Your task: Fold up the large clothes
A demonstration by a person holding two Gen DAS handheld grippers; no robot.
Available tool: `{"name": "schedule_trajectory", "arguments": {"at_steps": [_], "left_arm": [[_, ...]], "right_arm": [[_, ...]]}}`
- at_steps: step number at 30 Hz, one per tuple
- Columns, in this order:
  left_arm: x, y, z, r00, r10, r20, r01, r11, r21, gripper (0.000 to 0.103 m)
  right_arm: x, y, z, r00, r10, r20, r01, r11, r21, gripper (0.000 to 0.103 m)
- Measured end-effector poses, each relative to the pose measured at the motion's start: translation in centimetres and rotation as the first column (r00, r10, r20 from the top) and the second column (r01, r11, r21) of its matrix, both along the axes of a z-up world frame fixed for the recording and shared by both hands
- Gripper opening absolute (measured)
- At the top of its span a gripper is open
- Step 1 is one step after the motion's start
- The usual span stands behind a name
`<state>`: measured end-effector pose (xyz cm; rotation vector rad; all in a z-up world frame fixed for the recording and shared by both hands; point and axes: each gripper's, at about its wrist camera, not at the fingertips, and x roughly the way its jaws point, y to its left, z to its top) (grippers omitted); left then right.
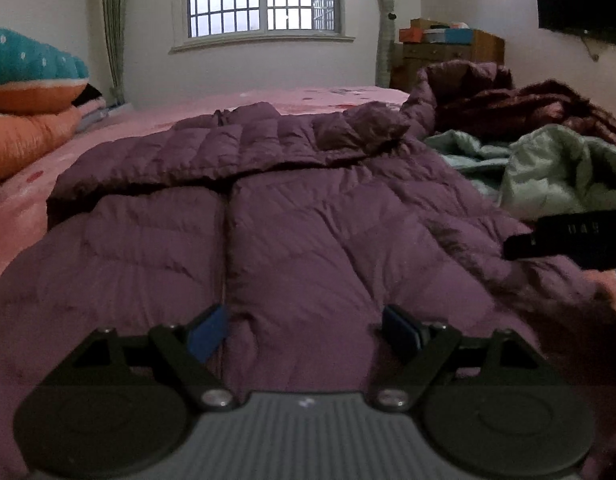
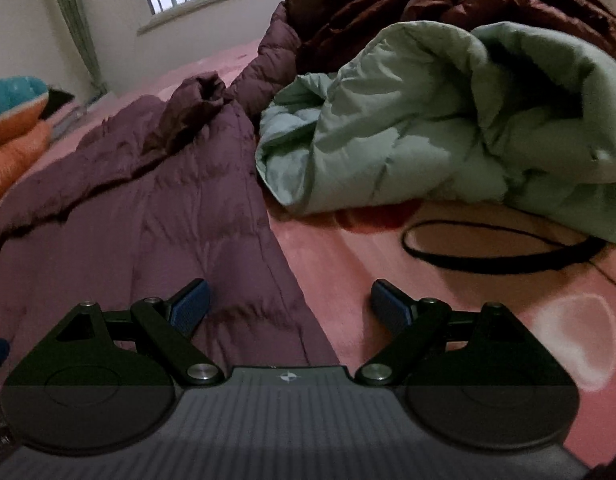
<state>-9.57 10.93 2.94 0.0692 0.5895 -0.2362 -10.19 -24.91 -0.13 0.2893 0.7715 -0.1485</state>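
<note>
While the purple coat [image 1: 300, 216] lies spread flat on the pink bed [image 1: 24, 200], filling the middle of the left wrist view, the left claw [image 1: 304, 332] hangs over its lower part, spread wide and pinching nothing. In the right wrist view the right claw [image 2: 288, 306] is spread too, empty, over the coat's right edge [image 2: 180, 220] and bare bed [image 2: 367, 256]. A green coat [image 2: 407, 128] lies crumpled at upper right, a black cord [image 2: 487, 264] below it.
</note>
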Motion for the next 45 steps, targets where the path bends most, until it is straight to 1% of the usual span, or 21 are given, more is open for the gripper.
{"name": "schedule_trajectory", "arguments": {"at_steps": [2, 4, 8, 12, 14, 17, 20, 22, 25, 27, 31, 32, 34, 37, 39, 43, 45], "left_arm": [[0.0, 0.4, 0.5, 1.0, -0.011, -0.002, 0.01, 0.999, -0.032, 0.085], [0.3, 0.7, 1.1, 1.0, -0.013, 0.011, 0.013, 0.998, -0.059, 0.085], [2.2, 1.5, 2.3, 0.998, -0.011, 0.055, 0.017, 0.995, -0.101, 0.085], [4.8, 2.8, 2.9, 0.992, 0.01, 0.128, 0.003, 0.995, -0.099, 0.087], [6.1, 3.7, 2.8, 0.991, 0.032, 0.133, -0.016, 0.993, -0.118, 0.087], [8.0, 5.1, 2.1, 0.991, 0.069, 0.111, -0.05, 0.985, -0.164, 0.087], [9.4, 6.0, 1.4, 0.995, 0.073, 0.074, -0.056, 0.977, -0.204, 0.087], [9.7, 6.3, 1.0, 0.996, 0.064, 0.061, -0.048, 0.972, -0.231, 0.087], [9.9, 6.7, 0.3, 0.998, 0.029, 0.046, -0.016, 0.963, -0.268, 0.088], [9.8, 6.8, 0.1, 0.999, 0.007, 0.042, 0.006, 0.957, -0.289, 0.089], [10.0, 7.3, -0.5, 1.0, -0.015, 0.015, 0.019, 0.944, -0.33, 0.091], [10.1, 7.4, -0.8, 1.0, -0.013, 0.002, 0.013, 0.94, -0.342, 0.091], [10.3, 7.8, -1.1, 1.0, -0.012, -0.016, 0.005, 0.93, -0.367, 0.091], [10.4, 8.2, -1.4, 0.999, -0.017, -0.027, 0.005, 0.919, -0.394, 0.091], [10.4, 8.1, -1.6, 0.999, -0.023, -0.03, 0.01, 0.919, -0.394, 0.092], [10.5, 7.9, -1.9, 0.999, -0.035, -0.036, 0.019, 0.922, -0.387, 0.092], [10.6, 7.9, -1.9, 0.999, -0.037, -0.039, 0.019, 0.922, -0.387, 0.092]], "right_arm": [[-0.4, -0.5, 0.7, 1.0, 0.0, -0.002, 0.0, 1.0, 0.002, 0.103], [-0.9, -1.2, 1.8, 1.0, -0.018, 0.018, 0.019, 1.0, -0.007, 0.103], [-1.3, -4.0, 4.6, 0.99, -0.097, 0.104, 0.093, 0.995, 0.04, 0.103], [-0.1, -6.4, 7.3, 0.969, -0.166, 0.182, 0.162, 0.986, 0.038, 0.103], [1.1, -7.5, 8.8, 0.954, -0.188, 0.233, 0.184, 0.982, 0.038, 0.103], [3.6, -8.6, 10.6, 0.934, -0.204, 0.294, 0.195, 0.979, 0.062, 0.103], [7.5, -9.7, 11.8, 0.926, -0.207, 0.316, 0.189, 0.978, 0.087, 0.103], [10.0, -10.8, 12.1, 0.919, -0.236, 0.317, 0.202, 0.97, 0.136, 0.103], [13.9, -13.1, 12.2, 0.893, -0.295, 0.341, 0.219, 0.945, 0.244, 0.103], [16.3, -14.4, 12.3, 0.879, -0.313, 0.36, 0.214, 0.933, 0.288, 0.103], [21.5, -16.4, 12.3, 0.863, -0.36, 0.355, 0.245, 0.911, 0.331, 0.103], [22.2, -16.5, 12.0, 0.859, -0.375, 0.348, 0.261, 0.906, 0.332, 0.103], [24.5, -17.7, 11.5, 0.863, -0.396, 0.313, 0.289, 0.896, 0.337, 0.103], [26.4, -19.1, 10.8, 0.856, -0.44, 0.271, 0.344, 0.876, 0.338, 0.103], [27.9, -19.7, 10.2, 0.852, -0.462, 0.246, 0.381, 0.869, 0.315, 0.103], [30.1, -20.5, 9.5, 0.837, -0.499, 0.224, 0.431, 0.854, 0.291, 0.103], [29.0, -19.9, 10.0, 0.824, -0.515, 0.235, 0.444, 0.846, 0.296, 0.103]]}}
